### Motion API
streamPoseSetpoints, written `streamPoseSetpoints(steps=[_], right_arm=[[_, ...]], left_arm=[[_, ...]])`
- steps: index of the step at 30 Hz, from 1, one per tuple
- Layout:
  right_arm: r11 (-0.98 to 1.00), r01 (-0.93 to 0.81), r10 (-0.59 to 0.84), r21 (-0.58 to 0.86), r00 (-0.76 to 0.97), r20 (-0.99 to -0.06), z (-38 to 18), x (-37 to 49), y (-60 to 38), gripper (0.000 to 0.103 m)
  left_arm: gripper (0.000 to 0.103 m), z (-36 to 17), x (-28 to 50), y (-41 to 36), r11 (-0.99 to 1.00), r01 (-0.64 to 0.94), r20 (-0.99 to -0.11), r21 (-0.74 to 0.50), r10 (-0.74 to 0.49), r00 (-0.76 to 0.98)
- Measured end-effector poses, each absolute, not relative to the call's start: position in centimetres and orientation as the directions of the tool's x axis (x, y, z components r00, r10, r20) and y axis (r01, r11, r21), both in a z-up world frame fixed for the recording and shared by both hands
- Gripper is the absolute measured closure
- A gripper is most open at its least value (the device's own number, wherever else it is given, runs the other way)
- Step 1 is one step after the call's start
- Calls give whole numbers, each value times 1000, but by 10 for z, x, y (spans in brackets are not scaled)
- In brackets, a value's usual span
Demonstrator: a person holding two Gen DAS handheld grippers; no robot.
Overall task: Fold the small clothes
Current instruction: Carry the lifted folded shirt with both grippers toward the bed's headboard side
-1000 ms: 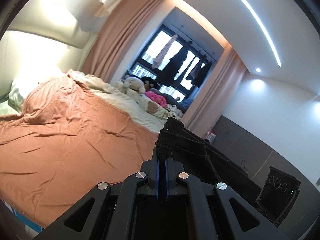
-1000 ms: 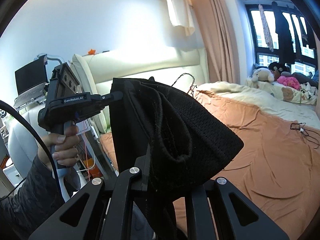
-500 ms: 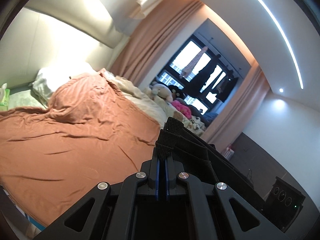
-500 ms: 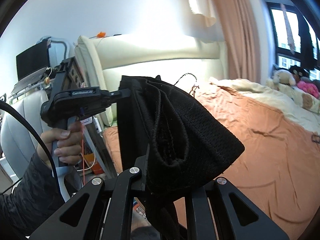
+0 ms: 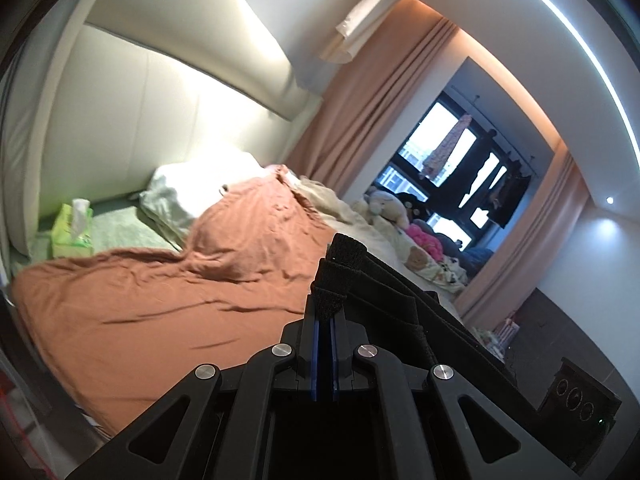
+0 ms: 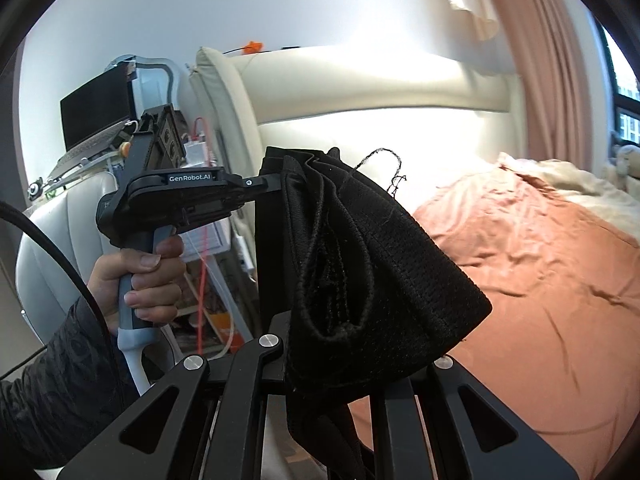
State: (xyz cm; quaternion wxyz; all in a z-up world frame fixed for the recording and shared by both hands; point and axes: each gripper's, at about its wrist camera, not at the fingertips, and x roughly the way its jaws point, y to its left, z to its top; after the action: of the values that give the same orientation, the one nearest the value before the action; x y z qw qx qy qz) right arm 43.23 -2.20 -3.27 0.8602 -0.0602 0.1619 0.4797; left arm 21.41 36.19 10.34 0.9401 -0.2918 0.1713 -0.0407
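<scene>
A small black garment with a ribbed waistband hangs in the air between both grippers, above the edge of the bed. My left gripper is shut on one end of the black garment, which stretches away to the right. In the right wrist view that left gripper is held by a hand and pinches the cloth's far corner. My right gripper is shut on the near end; its fingertips are hidden under the bunched waistband.
The bed with its orange sheet lies below and ahead. A white pillow and a green tissue box sit near the cream headboard. Stuffed toys line the window side. A laptop stands at the bedside.
Both grippers swung together with the garment toward the head of the bed; the headboard, pillow and tissue box came into view. The grips did not change.
</scene>
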Motion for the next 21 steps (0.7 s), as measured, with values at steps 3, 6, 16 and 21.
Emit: streamPoseSetpoints(steps=[3, 6, 16, 21], right_arm=[[506, -859, 823, 76, 456, -338, -31, 442, -5, 97], [483, -872, 837, 79, 433, -336, -27, 447, 13, 97], [407, -900, 878, 156, 338, -338, -32, 466, 65, 97], [393, -893, 887, 218, 306, -345, -52, 483, 89, 97]], left_arm=[[99, 115, 209, 385, 851, -67, -325, -521, -125, 937], [99, 125, 205, 406, 868, -104, -346, -485, -81, 935], [99, 134, 207, 465, 875, -214, -382, -434, 36, 923], [99, 124, 223, 479, 881, -250, -427, -401, 62, 902]])
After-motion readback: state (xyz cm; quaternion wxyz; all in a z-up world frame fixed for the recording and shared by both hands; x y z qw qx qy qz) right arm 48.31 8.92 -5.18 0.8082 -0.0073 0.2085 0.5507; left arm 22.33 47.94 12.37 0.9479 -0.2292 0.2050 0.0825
